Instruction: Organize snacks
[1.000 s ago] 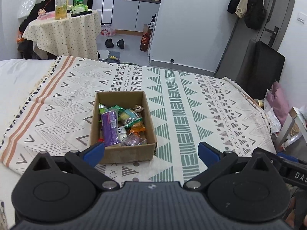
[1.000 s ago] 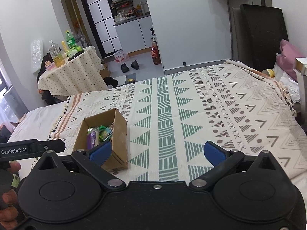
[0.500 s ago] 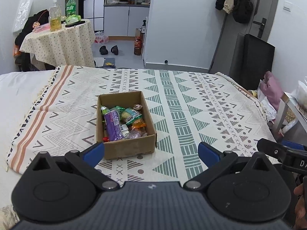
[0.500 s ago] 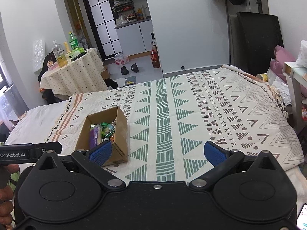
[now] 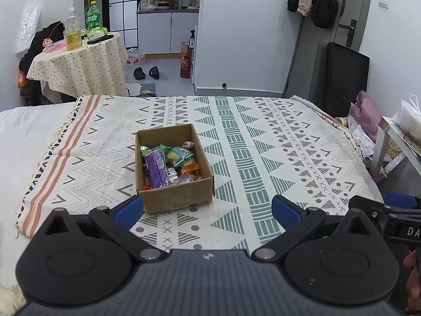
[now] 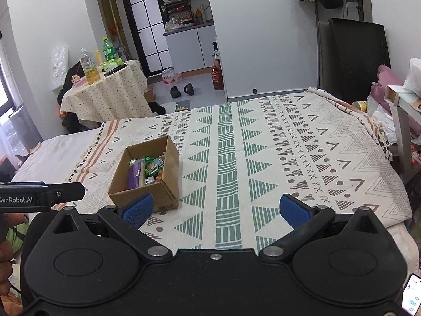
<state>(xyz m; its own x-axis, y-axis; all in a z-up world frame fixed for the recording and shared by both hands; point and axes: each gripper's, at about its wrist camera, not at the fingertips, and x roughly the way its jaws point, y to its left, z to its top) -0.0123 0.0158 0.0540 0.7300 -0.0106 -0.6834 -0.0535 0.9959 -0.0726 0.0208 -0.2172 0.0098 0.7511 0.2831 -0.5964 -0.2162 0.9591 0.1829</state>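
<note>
Left wrist view first: the left gripper (image 5: pixel 208 210) has its two blue, rubbery-looking pads spread wide with nothing between them, hanging above the near edge of a bed. The bed wears a woven cream blanket (image 5: pixel 263 137) with green and grey triangles, zigzags and crosses, plus orange stripes along its 9 o'clock side. The cardboard box (image 5: pixel 173 197), plain brown and rectangular with an open top, sits on that blanket just past the left pad, at about 11 o'clock from the gripper's middle. It's packed with crinkly snack packets (image 5: pixel 181 158), including a long shiny purple pack (image 5: pixel 156 169) and some green and orange wrappers; I can't read any print on them. At 3 o'clock the black body of the other tool pokes in with white letters "DA" on it. Way back at 10 o'clock there's a round table under a dotted cloth (image 5: pixel 79 65) carrying plastic bottles. Right wrist view: the right gripper (image 6: pixel 214 208) is also wide apart and holding nothing, textured blue pads on matte black arms. Here the box (image 6: pixel 158 181) sits at about 10 o'clock, just beyond the left pad, purple pack (image 6: pixel 134 175) still showing inside. At 9 o'clock the other tool reads "GenRobot.AI". A lit phone screen (image 6: pixel 411 299) peeks in at 5 o'clock.
</note>
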